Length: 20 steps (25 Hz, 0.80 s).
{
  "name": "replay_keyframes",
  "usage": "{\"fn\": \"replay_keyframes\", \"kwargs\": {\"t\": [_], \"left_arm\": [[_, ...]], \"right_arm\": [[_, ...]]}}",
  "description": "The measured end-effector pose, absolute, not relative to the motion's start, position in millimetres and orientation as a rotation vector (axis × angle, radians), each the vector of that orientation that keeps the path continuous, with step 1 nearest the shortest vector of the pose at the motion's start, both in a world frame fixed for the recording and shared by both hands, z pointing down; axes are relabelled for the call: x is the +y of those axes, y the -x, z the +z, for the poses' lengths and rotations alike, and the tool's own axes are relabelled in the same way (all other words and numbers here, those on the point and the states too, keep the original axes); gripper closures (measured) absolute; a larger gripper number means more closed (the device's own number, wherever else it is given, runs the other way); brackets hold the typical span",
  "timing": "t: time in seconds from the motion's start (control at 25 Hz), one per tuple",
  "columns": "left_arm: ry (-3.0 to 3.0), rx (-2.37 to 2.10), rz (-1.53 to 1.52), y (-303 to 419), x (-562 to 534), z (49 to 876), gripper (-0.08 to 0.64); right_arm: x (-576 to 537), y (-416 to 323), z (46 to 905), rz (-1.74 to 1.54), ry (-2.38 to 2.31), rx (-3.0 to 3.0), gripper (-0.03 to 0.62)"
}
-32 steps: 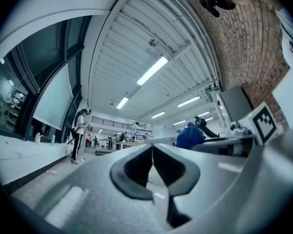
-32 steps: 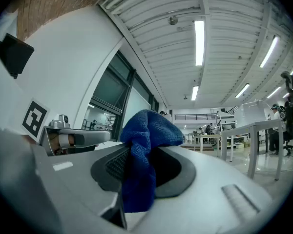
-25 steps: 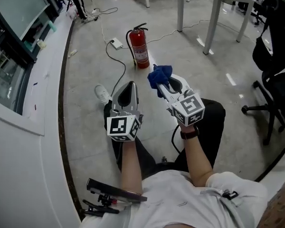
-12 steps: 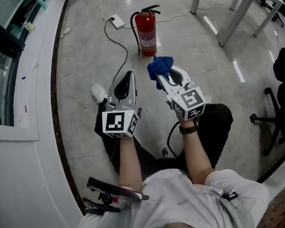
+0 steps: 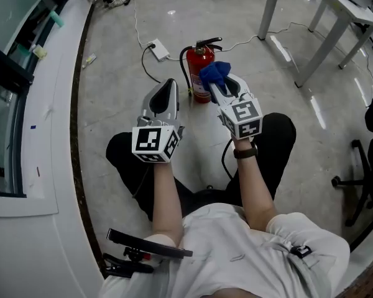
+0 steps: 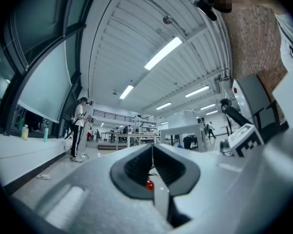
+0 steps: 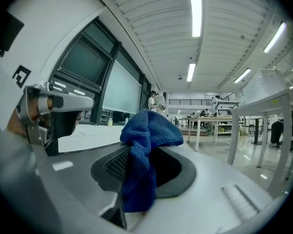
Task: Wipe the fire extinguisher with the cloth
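Straight ahead of the seated person, at twelve o'clock in the head view, one red fire extinguisher (image 5: 196,74) stands upright on the grey floor. It has a black handle on top and a black hose curling down its nine o'clock side.

Two grippers are in play, each carrying one marker cube. The right gripper (image 5: 222,87) is clamped on the single blue cloth (image 5: 215,72). In the right gripper view the cloth (image 7: 147,145) is pinched between the jaws, bunching up above them and trailing down below. From the head view the bunched cloth overlaps the extinguisher's three o'clock side, just under the handle. Whether it actually touches the cylinder cannot be told.

The left gripper (image 5: 168,87) points toward twelve o'clock, just beside the extinguisher at its nine o'clock and apart from it. In the left gripper view its jaws (image 6: 152,165) are pressed together along a thin seam with nothing held.

One white power strip (image 5: 156,49) lies at eleven o'clock from the extinguisher, with a black cable running off it. One white table (image 5: 285,18) shows its legs at two o'clock. Part of one black office chair (image 5: 365,166) sits at the three o'clock edge.
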State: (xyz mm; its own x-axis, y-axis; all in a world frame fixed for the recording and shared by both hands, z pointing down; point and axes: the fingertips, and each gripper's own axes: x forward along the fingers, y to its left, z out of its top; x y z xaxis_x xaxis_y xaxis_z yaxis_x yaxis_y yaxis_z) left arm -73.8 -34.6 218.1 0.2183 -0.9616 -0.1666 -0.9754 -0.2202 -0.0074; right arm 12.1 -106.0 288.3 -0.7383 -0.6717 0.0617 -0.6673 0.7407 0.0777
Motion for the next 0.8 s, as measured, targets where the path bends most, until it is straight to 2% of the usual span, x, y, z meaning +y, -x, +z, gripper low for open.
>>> {"fn": "replay_keyframes", "kwargs": {"t": [0.48, 0.8], "left_arm": [[2.402, 1.902, 0.197, 168.9, -148.0, 244.0, 0.557], [2.467, 1.924, 0.229, 201.2, -190.5, 274.6, 0.557]], "right_arm": [[-263.1, 88.8, 375.4, -0.081, -1.131, -2.52, 0.479], [-263.0, 139.9, 438.0, -0.201, -1.027, -2.412, 0.485]]}}
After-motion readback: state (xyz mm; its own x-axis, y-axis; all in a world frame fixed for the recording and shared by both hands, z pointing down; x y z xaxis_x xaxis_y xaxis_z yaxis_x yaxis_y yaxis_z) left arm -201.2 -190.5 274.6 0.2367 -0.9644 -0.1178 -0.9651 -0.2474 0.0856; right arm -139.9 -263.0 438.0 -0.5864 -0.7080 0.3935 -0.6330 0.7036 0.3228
